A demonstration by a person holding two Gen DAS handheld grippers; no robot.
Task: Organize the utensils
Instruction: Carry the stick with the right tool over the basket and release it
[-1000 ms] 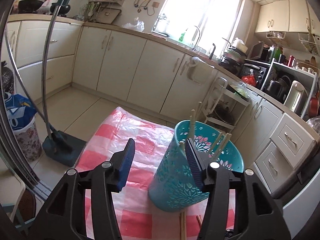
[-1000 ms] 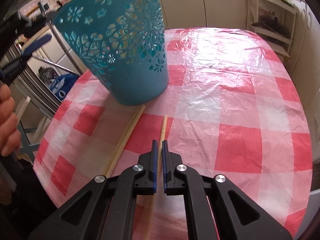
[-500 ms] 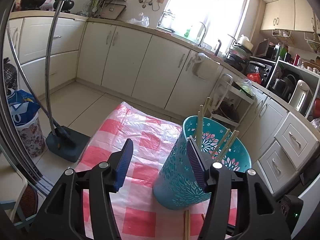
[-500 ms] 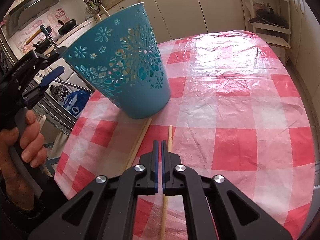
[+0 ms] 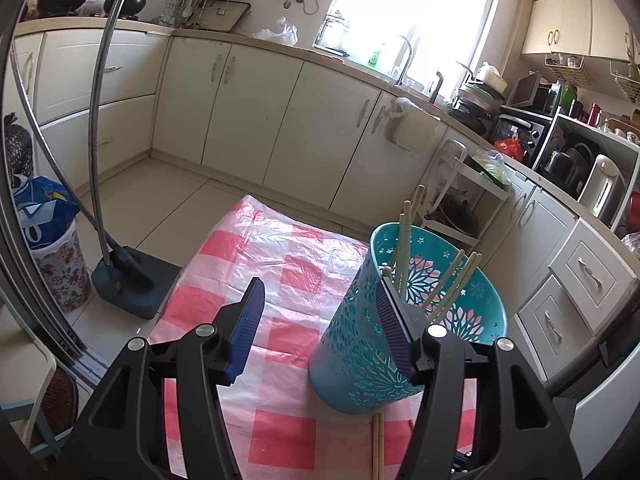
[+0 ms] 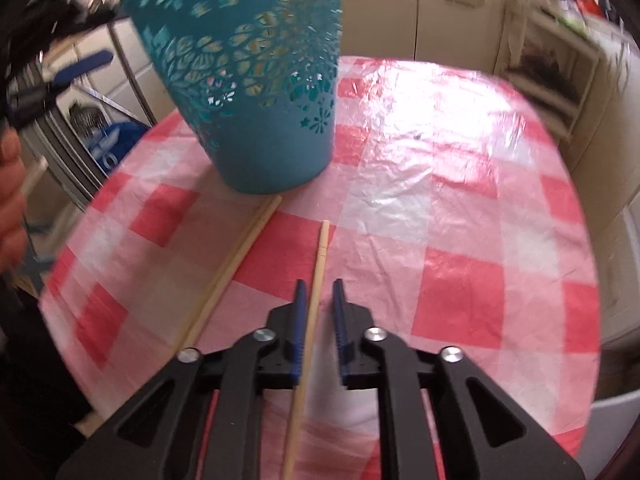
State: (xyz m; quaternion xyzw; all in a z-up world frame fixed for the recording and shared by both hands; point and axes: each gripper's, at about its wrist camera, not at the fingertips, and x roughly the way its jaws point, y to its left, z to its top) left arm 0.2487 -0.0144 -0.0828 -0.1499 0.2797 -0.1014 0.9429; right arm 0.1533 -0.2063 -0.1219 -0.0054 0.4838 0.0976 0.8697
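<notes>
Left wrist view: left gripper [image 5: 318, 284] with jaws well apart, nothing clamped, only the red-and-white checked tablecloth [image 5: 288, 280] between them. Right finger standing in front of the rim of the teal cut-out basket [image 5: 360, 352], in the lower right of centre of the frame. Basket upright on the cloth, with several wooden chopsticks [image 5: 404, 240] leaning inside. Just below the basket's foot, ends of two more chopsticks lying on the cloth.

Right wrist view, somewhat blurred: right gripper [image 6: 319, 284] at the bottom centre, pointed down at the table, jaws a little apart, not clamped. One loose chopstick [image 6: 322, 240] lying on the cloth between the jaws, close to the left pad, its far end pointing toward the basket [image 6: 260, 120] in the upper left. A pair of chopsticks [image 6: 240, 252] lying side by side to the left of it, far end just at the basket's foot. At the left edge, a hand [image 6: 8, 184].
</notes>
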